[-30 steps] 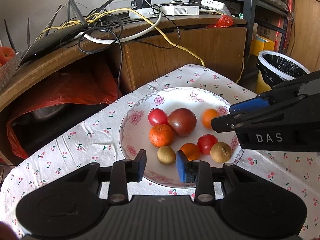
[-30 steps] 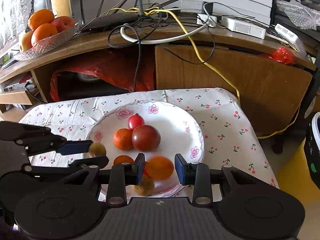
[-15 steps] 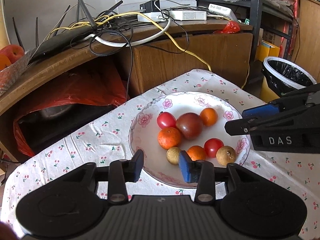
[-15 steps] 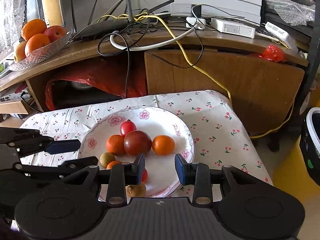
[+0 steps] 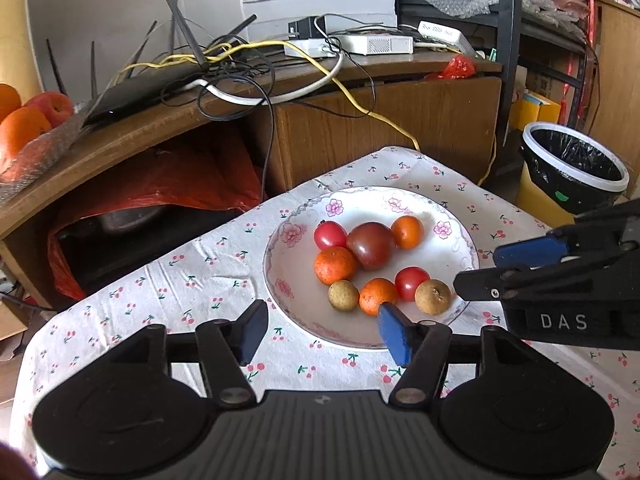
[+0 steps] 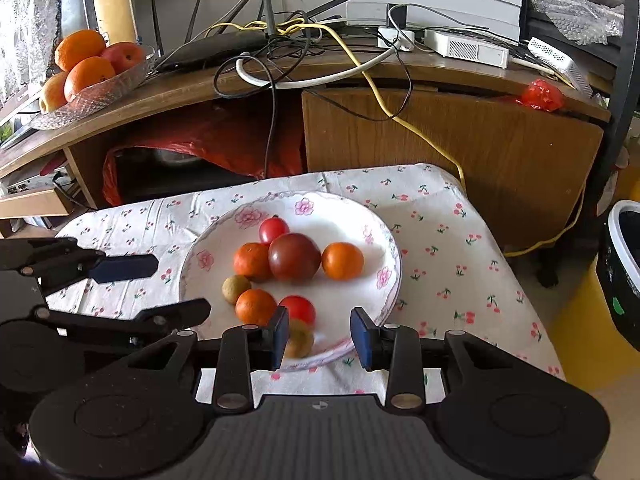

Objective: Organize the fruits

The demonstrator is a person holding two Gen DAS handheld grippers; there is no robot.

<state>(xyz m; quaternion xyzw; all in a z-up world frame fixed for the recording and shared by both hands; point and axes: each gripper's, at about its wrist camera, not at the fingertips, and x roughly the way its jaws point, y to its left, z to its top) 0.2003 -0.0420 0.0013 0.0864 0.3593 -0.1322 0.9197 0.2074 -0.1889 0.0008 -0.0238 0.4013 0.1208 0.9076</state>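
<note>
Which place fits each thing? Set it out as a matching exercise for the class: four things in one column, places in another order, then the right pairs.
Things:
1. dark tomato
2. glass fruit bowl
3. bin with black liner
4. red plastic bag

Places:
A. on the floor beside the clothed table
B. under the wooden shelf
C. in the middle of the flowered plate
D. on top of the wooden shelf

Pairs: 1-C, 2-D, 3-A, 4-B
</note>
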